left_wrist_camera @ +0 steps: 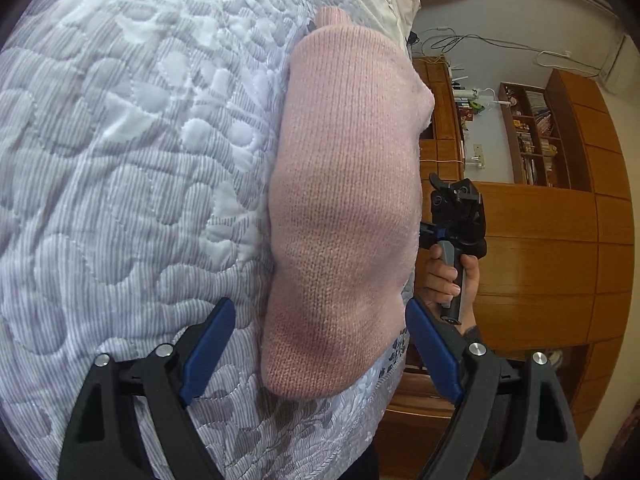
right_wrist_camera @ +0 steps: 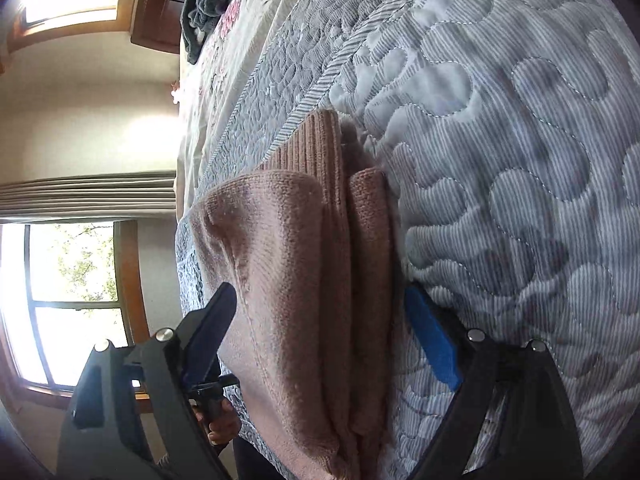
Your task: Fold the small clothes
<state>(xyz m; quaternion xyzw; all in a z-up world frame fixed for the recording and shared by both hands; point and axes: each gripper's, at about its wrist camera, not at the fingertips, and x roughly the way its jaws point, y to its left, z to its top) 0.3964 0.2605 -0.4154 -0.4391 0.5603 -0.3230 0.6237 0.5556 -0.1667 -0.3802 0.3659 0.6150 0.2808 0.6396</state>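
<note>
A small pink knit sweater [left_wrist_camera: 344, 200] lies folded into a thick stack on the grey quilted bedspread [left_wrist_camera: 120, 160]. My left gripper [left_wrist_camera: 320, 332] is open, its blue-padded fingers standing either side of the sweater's near end. In the right wrist view the folded pink sweater [right_wrist_camera: 304, 280] shows its stacked layers edge-on. My right gripper [right_wrist_camera: 320, 312] is open and straddles that stack, one finger above the top layer and one against the bedspread [right_wrist_camera: 520, 160]. The right gripper [left_wrist_camera: 452, 216] and the hand holding it show beyond the sweater in the left wrist view.
A floral sheet [right_wrist_camera: 224, 40] and a dark grey garment [right_wrist_camera: 204, 4] lie at the far end of the bed. Wooden cabinets and bookshelves [left_wrist_camera: 540, 140] stand beyond the bed's edge. Windows [right_wrist_camera: 68, 300] and a curtain fill the other side.
</note>
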